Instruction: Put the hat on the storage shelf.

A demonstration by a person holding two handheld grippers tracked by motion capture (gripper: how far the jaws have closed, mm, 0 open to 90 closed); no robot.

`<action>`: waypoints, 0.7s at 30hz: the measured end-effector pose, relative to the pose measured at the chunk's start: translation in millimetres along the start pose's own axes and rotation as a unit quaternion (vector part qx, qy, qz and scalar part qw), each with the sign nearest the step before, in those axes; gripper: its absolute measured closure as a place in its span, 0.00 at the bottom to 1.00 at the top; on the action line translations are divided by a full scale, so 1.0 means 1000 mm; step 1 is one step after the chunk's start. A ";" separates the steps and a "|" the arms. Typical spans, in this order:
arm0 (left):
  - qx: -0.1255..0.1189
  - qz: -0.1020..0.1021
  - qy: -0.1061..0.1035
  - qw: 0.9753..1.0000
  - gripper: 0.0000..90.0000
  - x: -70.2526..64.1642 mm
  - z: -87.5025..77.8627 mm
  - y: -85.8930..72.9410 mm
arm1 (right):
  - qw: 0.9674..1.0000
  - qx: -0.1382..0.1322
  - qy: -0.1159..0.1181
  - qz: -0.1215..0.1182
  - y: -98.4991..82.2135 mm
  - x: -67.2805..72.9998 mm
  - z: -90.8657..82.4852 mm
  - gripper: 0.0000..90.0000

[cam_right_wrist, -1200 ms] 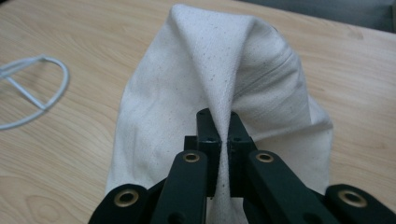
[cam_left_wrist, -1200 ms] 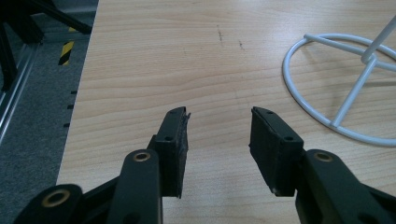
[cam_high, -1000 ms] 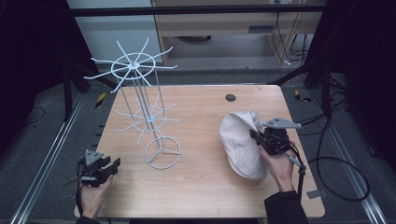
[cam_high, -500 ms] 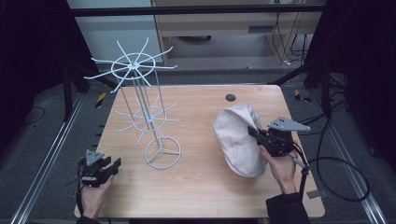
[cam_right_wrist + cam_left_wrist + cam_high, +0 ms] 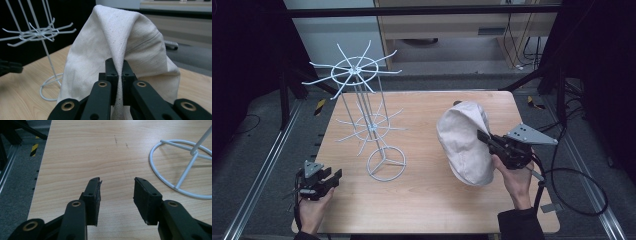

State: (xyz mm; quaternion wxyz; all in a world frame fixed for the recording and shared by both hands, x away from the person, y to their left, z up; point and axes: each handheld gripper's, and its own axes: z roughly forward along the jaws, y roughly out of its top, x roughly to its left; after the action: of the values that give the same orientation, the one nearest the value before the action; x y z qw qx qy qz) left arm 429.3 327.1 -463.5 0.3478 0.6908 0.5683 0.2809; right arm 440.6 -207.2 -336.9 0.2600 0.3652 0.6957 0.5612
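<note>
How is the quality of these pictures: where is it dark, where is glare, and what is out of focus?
High view: the wooden table is evenly lit, its surroundings nearly black. Left gripper view: soft glare on the wood toward the top right, near the white wire stand; the tool's jaws are sharp. Right gripper view: the cream cloth cap is sharp, the background blurred, and the upper left dark.

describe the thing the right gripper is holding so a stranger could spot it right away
Start at the wooden table and look right of the white wire rack. There the right gripper pinches a cream cloth cap, the one soft fabric thing among bare wire and wood.
</note>
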 end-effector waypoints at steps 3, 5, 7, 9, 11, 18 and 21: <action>0.000 0.001 -0.002 1.000 0.62 0.000 0.000 0.000 | 1.000 -0.010 0.009 -0.008 0.004 0.003 -0.003 0.98; 0.000 0.002 -0.004 1.000 0.62 0.000 0.000 0.000 | 1.000 -0.018 0.013 -0.013 0.006 0.005 -0.005 0.98; -0.001 0.002 -0.003 1.000 0.62 0.000 0.000 0.000 | 0.999 -0.028 0.017 -0.014 0.008 0.007 -0.006 0.98; -0.001 0.001 -0.002 1.000 0.62 0.000 0.001 0.000 | 0.999 -0.037 0.021 -0.016 0.010 0.009 -0.008 0.98; -0.002 0.001 -0.001 1.000 0.62 0.000 0.001 0.000 | 0.998 -0.049 0.024 -0.017 0.013 0.011 -0.010 0.99; 0.000 0.001 0.000 1.000 0.61 0.000 0.001 0.001 | 0.996 -0.075 0.039 -0.022 0.024 0.018 -0.013 0.99; 0.000 -0.001 0.000 1.000 0.61 0.001 0.001 0.000 | 0.995 -0.090 0.046 -0.023 0.030 0.021 -0.013 0.99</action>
State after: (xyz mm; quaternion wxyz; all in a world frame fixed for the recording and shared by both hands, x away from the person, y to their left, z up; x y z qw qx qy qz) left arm 430.7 327.6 -464.1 0.3481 0.6903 0.5686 0.2810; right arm 424.1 -195.1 -303.5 0.2726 0.2983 0.6617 0.6316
